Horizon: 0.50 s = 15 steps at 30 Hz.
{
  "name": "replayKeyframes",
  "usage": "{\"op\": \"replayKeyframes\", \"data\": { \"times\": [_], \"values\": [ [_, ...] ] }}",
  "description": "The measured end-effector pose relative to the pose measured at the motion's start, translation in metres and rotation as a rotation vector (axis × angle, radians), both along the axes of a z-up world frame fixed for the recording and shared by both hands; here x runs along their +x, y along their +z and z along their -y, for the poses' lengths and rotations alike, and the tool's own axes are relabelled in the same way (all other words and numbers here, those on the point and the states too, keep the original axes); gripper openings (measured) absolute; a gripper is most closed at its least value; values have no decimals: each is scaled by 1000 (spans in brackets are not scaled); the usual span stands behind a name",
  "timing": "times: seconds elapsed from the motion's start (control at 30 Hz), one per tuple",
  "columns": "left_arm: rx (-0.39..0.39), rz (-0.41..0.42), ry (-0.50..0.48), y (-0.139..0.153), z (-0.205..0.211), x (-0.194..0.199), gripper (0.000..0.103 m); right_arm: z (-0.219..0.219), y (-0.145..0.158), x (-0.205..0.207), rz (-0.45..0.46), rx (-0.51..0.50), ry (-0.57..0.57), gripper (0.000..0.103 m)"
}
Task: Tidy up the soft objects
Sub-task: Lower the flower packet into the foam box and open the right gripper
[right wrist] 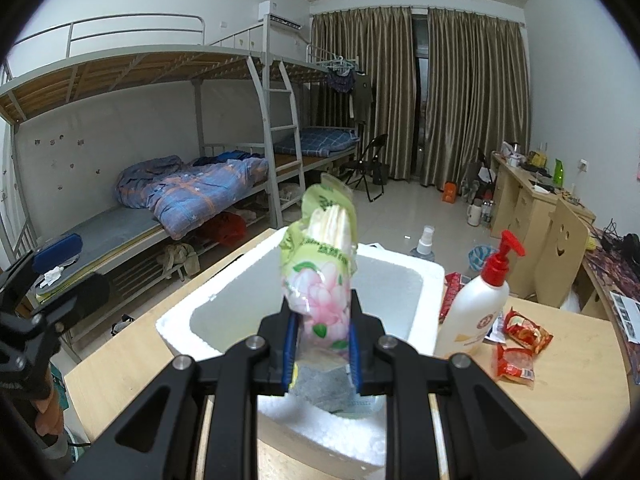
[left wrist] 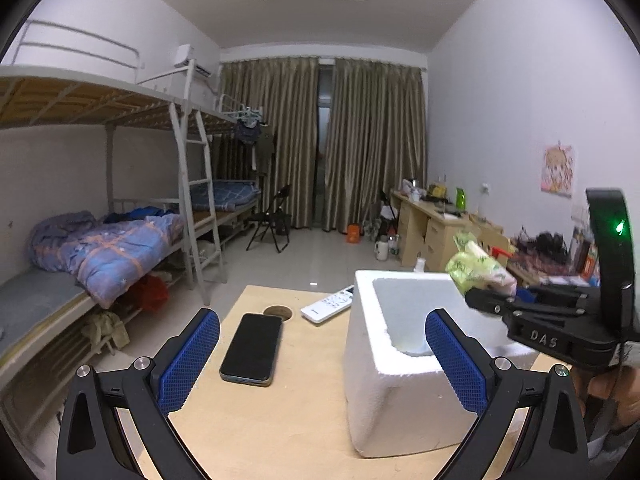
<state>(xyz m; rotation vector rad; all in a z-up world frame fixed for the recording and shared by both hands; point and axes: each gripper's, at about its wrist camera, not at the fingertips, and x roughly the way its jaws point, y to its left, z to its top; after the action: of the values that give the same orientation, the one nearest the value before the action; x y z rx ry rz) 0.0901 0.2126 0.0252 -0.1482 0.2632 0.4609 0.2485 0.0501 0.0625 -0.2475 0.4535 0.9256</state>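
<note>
Holding the tissue pack (right wrist: 320, 280) upright over the white foam box (right wrist: 400, 280), our right gripper (right wrist: 319, 350) pinches its lower half between the blue pads, and the pack hangs above the box's hollow. From the left wrist view we see the same pack (left wrist: 478, 268) over the far right corner of the box (left wrist: 384, 380). Our left gripper (left wrist: 322, 356) stands spread wide and carries nothing, with a black phone (left wrist: 251, 348) on the wooden table (left wrist: 256, 432) between its fingers. A lotion pump bottle (right wrist: 474, 312) stands just right of the box.
</note>
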Motion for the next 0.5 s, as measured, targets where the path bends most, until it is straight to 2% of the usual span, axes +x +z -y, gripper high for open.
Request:
{"op": "replayKeyframes", "data": {
  "times": [0.5],
  "values": [
    [8,-15,-5,-3,-1,7,103,-14,-6,4,-19,-23,-20,26]
  ]
}}
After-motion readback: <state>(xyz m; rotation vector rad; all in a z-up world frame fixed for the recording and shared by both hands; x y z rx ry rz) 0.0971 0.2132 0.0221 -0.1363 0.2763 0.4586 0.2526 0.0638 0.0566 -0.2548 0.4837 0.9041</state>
